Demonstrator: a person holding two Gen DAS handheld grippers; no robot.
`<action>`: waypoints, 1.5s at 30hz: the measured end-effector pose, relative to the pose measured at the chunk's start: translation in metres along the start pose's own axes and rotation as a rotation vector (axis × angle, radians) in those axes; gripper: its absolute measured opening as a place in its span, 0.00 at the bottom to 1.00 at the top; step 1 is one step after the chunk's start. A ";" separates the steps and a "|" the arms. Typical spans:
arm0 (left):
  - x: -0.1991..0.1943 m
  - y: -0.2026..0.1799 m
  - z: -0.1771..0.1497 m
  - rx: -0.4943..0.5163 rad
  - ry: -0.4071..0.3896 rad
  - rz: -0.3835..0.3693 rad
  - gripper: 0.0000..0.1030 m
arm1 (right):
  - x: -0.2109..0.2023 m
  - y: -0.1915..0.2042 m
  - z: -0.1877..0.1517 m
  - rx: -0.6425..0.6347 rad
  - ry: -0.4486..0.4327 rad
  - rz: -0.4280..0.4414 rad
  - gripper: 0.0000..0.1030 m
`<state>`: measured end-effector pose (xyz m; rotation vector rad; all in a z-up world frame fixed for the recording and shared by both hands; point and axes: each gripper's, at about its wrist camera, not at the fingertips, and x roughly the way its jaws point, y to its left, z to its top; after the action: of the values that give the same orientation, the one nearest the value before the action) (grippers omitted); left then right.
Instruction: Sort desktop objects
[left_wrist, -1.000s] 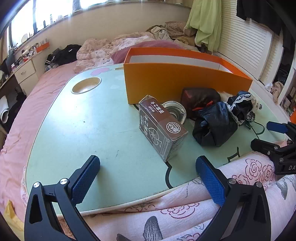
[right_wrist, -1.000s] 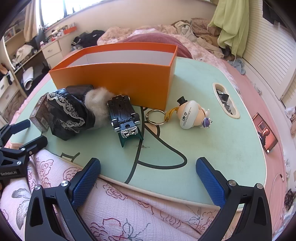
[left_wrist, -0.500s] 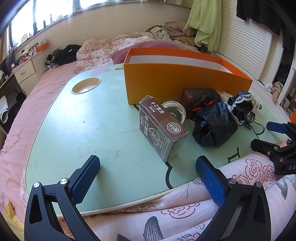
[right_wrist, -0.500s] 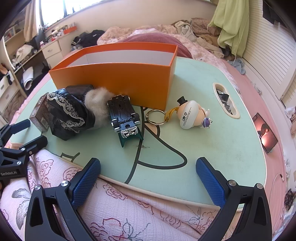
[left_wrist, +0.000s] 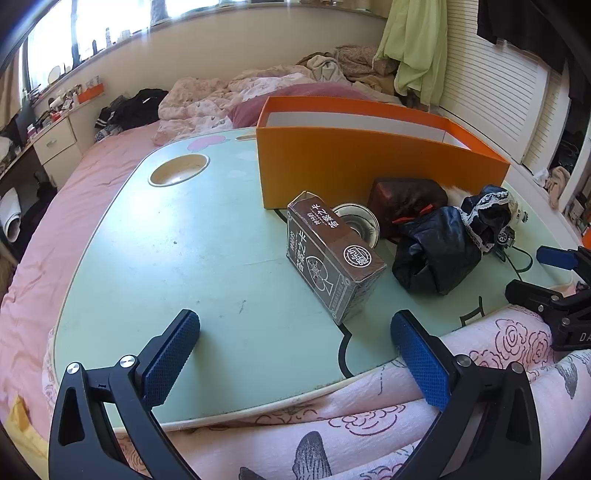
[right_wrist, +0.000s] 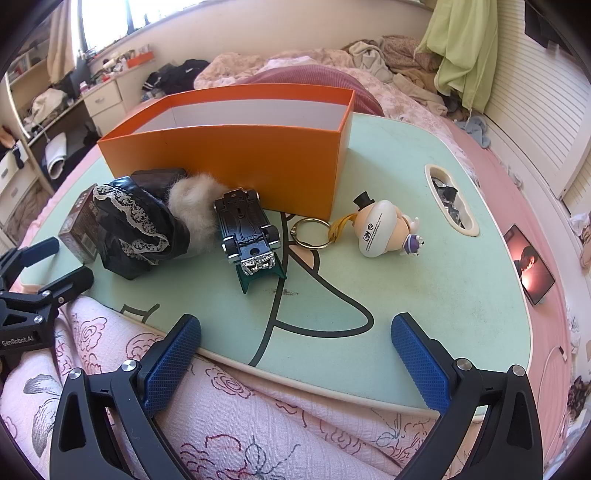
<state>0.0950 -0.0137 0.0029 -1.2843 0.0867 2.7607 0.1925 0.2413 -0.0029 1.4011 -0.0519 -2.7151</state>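
An orange box (left_wrist: 369, 162) (right_wrist: 236, 155) stands open on the pale green lap table (left_wrist: 177, 236) (right_wrist: 424, 280). In front of it lie a brown card pack (left_wrist: 332, 258) (right_wrist: 79, 229), a small metal dish (left_wrist: 356, 221), a dark brown pouch (left_wrist: 406, 195), black lace-trimmed cloth (left_wrist: 436, 254) (right_wrist: 136, 221), a fur pompom (right_wrist: 192, 206), an upturned toy car (right_wrist: 247, 232) and a white figure keychain (right_wrist: 384, 229). My left gripper (left_wrist: 295, 354) (right_wrist: 48, 266) hovers open at the table's near edge, short of the card pack. My right gripper (right_wrist: 295, 358) (left_wrist: 546, 273) is open too, near the car.
A round cup recess (left_wrist: 179, 171) sits in the table's far left, a slot with dark bits (right_wrist: 450, 199) at its right. A phone (right_wrist: 532, 269) lies lit on the pink bed. Floral quilt (right_wrist: 258, 424) covers the lap below. Bedding, clothes and drawers surround the bed.
None of the table objects or grippers has moved; only the picture on the phone screen has changed.
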 end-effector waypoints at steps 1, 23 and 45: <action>0.000 0.000 0.000 0.002 -0.002 -0.001 1.00 | -0.001 0.001 0.000 0.000 0.000 0.000 1.00; 0.000 -0.002 -0.001 0.013 -0.021 -0.013 1.00 | -0.001 0.001 0.000 0.002 -0.001 -0.002 1.00; 0.001 -0.003 -0.001 0.013 -0.024 -0.014 1.00 | 0.000 -0.001 0.000 0.005 -0.003 -0.003 1.00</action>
<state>0.0954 -0.0106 0.0021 -1.2432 0.0939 2.7586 0.1921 0.2423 -0.0030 1.4002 -0.0567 -2.7211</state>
